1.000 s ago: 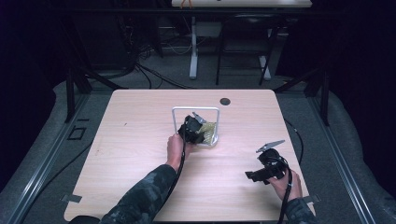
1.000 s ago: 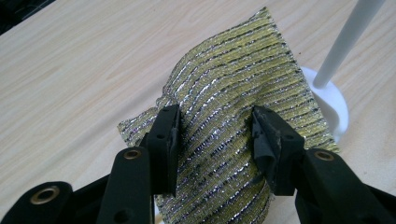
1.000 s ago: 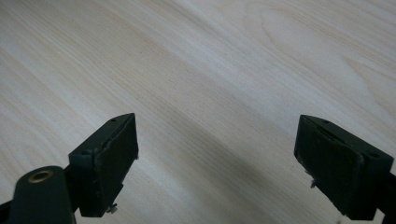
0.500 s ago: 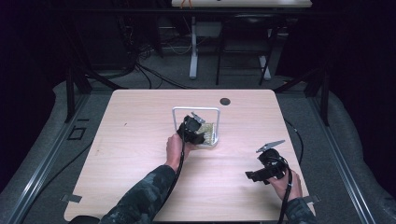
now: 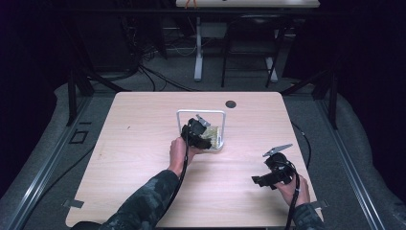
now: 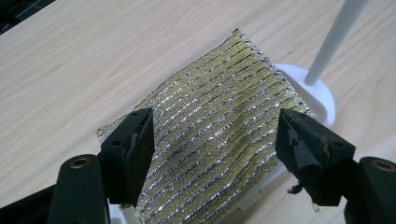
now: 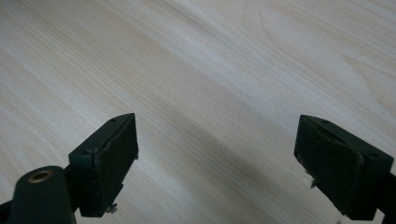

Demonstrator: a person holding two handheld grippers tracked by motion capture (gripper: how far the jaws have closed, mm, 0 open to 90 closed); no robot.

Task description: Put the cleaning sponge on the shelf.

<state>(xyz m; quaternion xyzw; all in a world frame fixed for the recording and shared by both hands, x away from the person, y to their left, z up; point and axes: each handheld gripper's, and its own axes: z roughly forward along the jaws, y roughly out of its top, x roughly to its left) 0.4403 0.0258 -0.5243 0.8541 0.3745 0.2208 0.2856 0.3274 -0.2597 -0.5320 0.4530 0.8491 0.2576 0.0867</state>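
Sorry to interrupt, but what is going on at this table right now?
A person works with two handheld grippers. The left gripper, open, is poised over a shiny gold-and-silver striped cloth lying partly on the base of a white wire-frame stand. The right gripper, also open, sits apart above the bare light wooden table.

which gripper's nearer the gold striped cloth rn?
Left. The left gripper hangs right over the gold striped cloth, jaws open to either side of it. The right gripper sits well off near the table's front right.

no text, label, brand, number or sign can be read anywhere in these views.
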